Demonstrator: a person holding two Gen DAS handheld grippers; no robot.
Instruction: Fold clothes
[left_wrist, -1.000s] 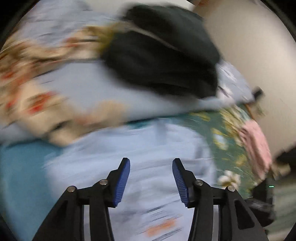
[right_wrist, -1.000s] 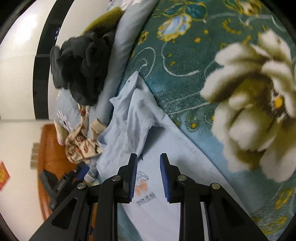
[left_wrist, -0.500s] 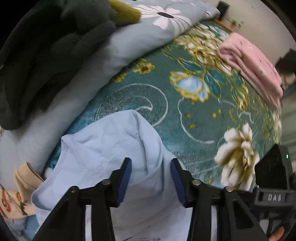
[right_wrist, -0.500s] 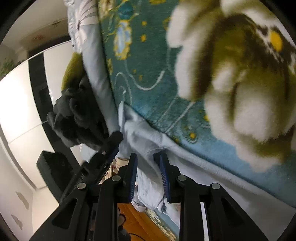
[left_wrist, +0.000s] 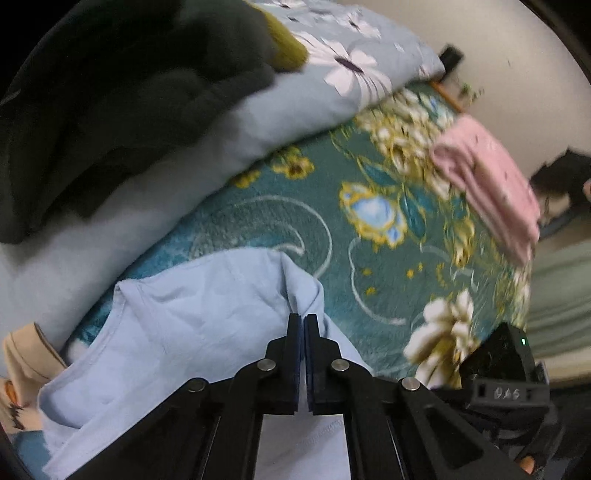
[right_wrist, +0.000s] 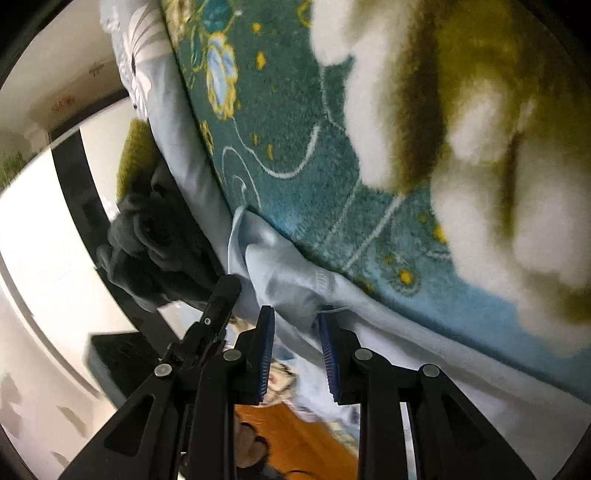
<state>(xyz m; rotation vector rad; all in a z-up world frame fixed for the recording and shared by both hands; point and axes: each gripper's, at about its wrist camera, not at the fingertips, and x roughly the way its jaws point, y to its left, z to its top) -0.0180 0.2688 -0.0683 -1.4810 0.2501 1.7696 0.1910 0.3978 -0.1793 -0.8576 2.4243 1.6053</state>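
Note:
A light blue shirt lies rumpled on a teal floral blanket. My left gripper points steeply down at it, its blue pads pressed together on a raised fold of the cloth. In the right wrist view the same shirt hangs along the blanket's edge. My right gripper comes in low, its jaws closing, with the shirt's hem between the pads and a gap still showing. The left gripper's black finger shows just left of it.
A dark garment pile lies on a grey-blue flowered quilt behind the shirt. A folded pink garment sits at the blanket's far right. A beige patterned garment lies at the left. Wooden floor shows below the bed.
My left gripper swept over to the shirt's upper fold and its jaws came together there. My right gripper rolled and sank to the shirt's edge, close against the blanket.

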